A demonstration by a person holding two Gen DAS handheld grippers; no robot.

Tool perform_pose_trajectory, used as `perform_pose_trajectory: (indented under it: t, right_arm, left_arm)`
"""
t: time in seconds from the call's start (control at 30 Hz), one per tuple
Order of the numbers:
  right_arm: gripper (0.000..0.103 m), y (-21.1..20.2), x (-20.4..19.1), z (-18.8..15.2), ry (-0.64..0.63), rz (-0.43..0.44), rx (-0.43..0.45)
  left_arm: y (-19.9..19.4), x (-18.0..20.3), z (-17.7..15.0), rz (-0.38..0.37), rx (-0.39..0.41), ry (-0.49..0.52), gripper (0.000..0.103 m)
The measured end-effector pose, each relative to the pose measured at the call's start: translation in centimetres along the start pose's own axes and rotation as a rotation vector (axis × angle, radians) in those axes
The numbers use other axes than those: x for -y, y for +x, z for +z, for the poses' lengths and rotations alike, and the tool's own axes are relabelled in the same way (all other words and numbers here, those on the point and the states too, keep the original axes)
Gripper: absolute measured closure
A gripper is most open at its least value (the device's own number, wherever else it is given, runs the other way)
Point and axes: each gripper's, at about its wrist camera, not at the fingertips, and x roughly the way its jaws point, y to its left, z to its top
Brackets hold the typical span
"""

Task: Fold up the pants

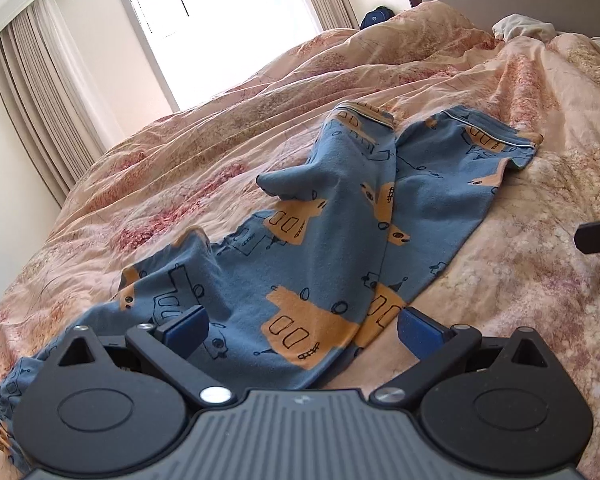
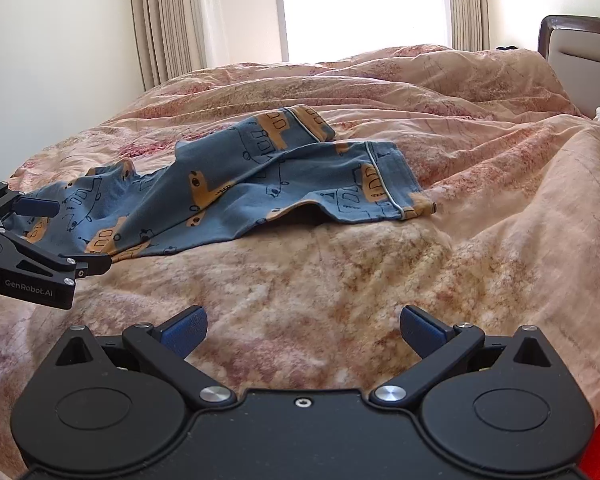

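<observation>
The blue cotton pants with orange vehicle prints (image 1: 332, 240) lie rumpled on the pink floral quilt (image 2: 380, 280). My left gripper (image 1: 302, 330) hovers spread over the waist end; my right gripper (image 2: 302, 330) is spread over bare quilt. I risk pinching quilt along with the fabric.

Bed covered by rumpled peach-and-pink floral duvet (image 2: 380, 280), creased in long folds toward the far side. Bright window (image 1: 220, 20) behind bed, flanked by beige pleated curtains (image 1: 48, 92). Dark-framed padded headboard (image 2: 580, 60) at right. Small dark blue bag (image 1: 376, 18) beyond bed near window. Crumpled white cloth (image 1: 520, 26) beside headboard. Cream walls.
</observation>
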Motion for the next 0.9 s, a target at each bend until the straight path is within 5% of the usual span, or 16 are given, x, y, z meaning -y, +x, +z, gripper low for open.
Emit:
perform_pose_trajectory:
  t: [0.2, 0.33, 0.53, 0.57, 0.6, 0.67, 0.77, 0.83, 0.9]
  right_arm:
    - [0.000, 2.3, 1.9, 3.7, -0.039, 0.045, 0.026]
    - [0.001, 4.6, 2.1, 6.3, -0.075, 0.056, 0.039]
    - [0.003, 6.8, 1.9, 8.2, -0.072, 0.042, 0.054]
    - [0.004, 6.8, 1.9, 8.1, -0.064, 0.051, 0.061]
    - [0.006, 6.8, 1.9, 8.0, -0.062, 0.054, 0.064]
    - [0.011, 6.9, 1.7, 7.6, -0.056, 0.055, 0.059]
    - [0.025, 7.2, 1.9, 7.2, -0.036, 0.065, 0.048]
    - [0.046, 7.4, 2.0, 7.4, -0.026, 0.058, 0.058]
    - [0.055, 7.9, 2.4, 8.1, -0.003, 0.056, 0.069]
  left_arm:
    - [-0.5, 0.7, 0.1, 0.013, 0.067, 0.054, 0.002]
    - [-0.3, 2.7, 0.7, 0.015, 0.134, 0.179, 0.004]
    - [1.1, 4.7, 1.9, 0.017, 0.189, 0.318, 0.039]
    - [1.5, 4.8, 2.1, 0.006, 0.182, 0.326, 0.052]
    - [2.0, 4.9, 2.2, -0.007, 0.167, 0.336, 0.064]
    - [2.8, 5.0, 2.3, -0.040, 0.141, 0.348, 0.071]
    - [3.6, 5.2, 1.7, -0.083, 0.116, 0.367, 0.071]
    - [3.7, 5.3, 1.2, -0.078, 0.124, 0.380, 0.071]
    - [3.5, 5.4, 1.1, -0.082, 0.144, 0.379, 0.071]
